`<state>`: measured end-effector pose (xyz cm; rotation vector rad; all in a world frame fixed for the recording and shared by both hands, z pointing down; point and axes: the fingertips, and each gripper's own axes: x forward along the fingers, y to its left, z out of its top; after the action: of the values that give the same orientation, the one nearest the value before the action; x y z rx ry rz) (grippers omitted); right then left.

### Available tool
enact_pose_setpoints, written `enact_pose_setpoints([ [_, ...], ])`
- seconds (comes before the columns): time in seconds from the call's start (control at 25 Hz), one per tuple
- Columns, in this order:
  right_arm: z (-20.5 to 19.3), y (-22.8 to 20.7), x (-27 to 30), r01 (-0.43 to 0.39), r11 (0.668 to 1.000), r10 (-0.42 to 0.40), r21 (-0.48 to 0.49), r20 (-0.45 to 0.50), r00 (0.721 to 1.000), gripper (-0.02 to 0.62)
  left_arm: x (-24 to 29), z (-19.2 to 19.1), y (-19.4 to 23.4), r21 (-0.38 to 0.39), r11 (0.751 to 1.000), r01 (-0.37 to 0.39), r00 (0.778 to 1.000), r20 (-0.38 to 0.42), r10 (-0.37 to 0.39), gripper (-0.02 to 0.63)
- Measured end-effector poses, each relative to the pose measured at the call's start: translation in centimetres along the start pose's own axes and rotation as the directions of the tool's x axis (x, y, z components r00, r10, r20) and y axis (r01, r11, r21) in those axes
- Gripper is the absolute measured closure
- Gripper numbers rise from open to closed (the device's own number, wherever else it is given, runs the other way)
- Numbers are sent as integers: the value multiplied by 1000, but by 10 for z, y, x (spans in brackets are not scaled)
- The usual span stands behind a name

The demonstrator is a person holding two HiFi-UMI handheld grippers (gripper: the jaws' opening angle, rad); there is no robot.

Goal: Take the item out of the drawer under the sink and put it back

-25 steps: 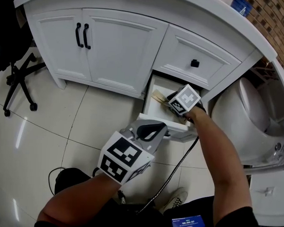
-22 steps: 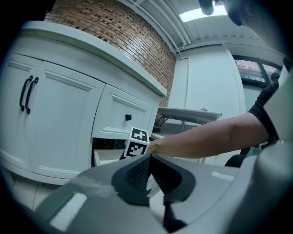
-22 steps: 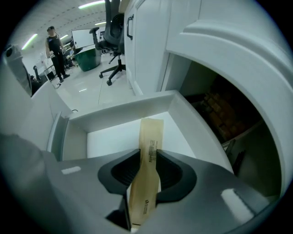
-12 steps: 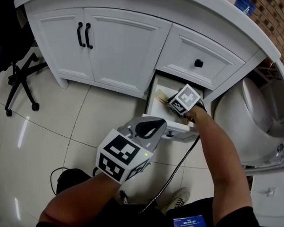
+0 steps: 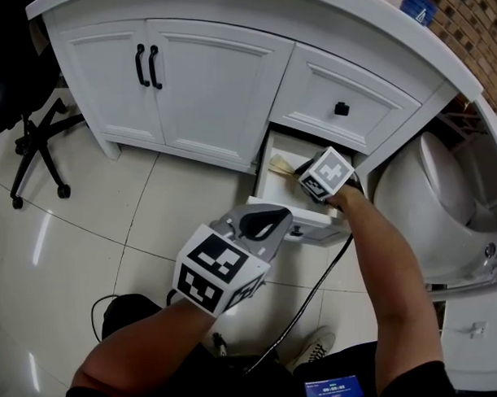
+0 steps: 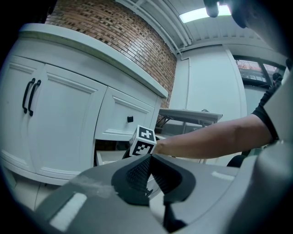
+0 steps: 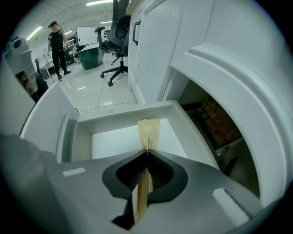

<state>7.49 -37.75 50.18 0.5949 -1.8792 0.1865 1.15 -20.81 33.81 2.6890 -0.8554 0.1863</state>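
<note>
The white drawer [image 5: 275,185] under the sink counter stands pulled open. My right gripper [image 5: 299,174] reaches into it from the right, shut on a thin cream paper-wrapped item [image 7: 149,132] [image 5: 279,164] that sticks out past the jaws over the drawer's white floor [image 7: 114,139]. Whether the item touches the floor I cannot tell. My left gripper [image 5: 268,219] hovers in front of the drawer's front panel, jaws shut with nothing between them [image 6: 150,157].
White cabinet doors with black handles [image 5: 145,63] stand left of the drawer, an upper drawer with a black knob [image 5: 341,109] above it. A toilet [image 5: 443,208] sits at the right, an office chair base [image 5: 34,149] at the left. A black cable [image 5: 306,297] hangs below my right arm.
My right gripper has shifted slightly deeper and up inside the drawer with the item. The left gripper has barely moved.
</note>
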Motion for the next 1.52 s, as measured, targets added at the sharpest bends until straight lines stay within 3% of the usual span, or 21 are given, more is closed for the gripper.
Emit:
enact_pose_setpoints([
  [0.32, 6, -2, -41, 32, 999, -35, 33, 81, 996, 580, -4, 0, -6, 15, 1000, -2, 1000, 1, 2, 600],
  [0.56, 26, -3, -102, 57, 991, -89, 124, 270, 959, 580, -10, 0, -7, 25, 999, -19, 1000, 13, 19, 600],
  [0.68, 39, 6, -156, 30, 982, -109, 188, 424, 899, 580, -13, 2, -7, 35, 999, -25, 999, 24, 24, 600],
  [0.84, 35, 33, -224, -56, 955, -143, 291, 618, 773, 580, -19, 10, -13, 39, 999, -9, 999, 49, 7, 600],
  [1.0, 15, 60, -268, -133, 924, -180, 358, 715, 676, 580, -24, 14, -16, 39, 999, -11, 998, 62, 9, 600],
  [1.12, 0, 81, -289, -172, 908, -197, 383, 750, 631, 580, -28, 19, -21, 16, 1000, 3, 996, 87, -4, 600],
  [1.28, -19, 111, -310, -223, 889, -210, 400, 788, 579, 580, -28, 25, -24, 47, 999, 2, 995, 99, -6, 600],
  [1.44, -37, 130, -318, -241, 879, -228, 412, 806, 546, 580, -28, 24, -22, 53, 998, -18, 995, 95, 13, 600],
  [1.52, -47, 133, -317, -248, 870, -240, 427, 804, 544, 580, -27, 24, -24, 59, 998, -19, 995, 96, 13, 600],
])
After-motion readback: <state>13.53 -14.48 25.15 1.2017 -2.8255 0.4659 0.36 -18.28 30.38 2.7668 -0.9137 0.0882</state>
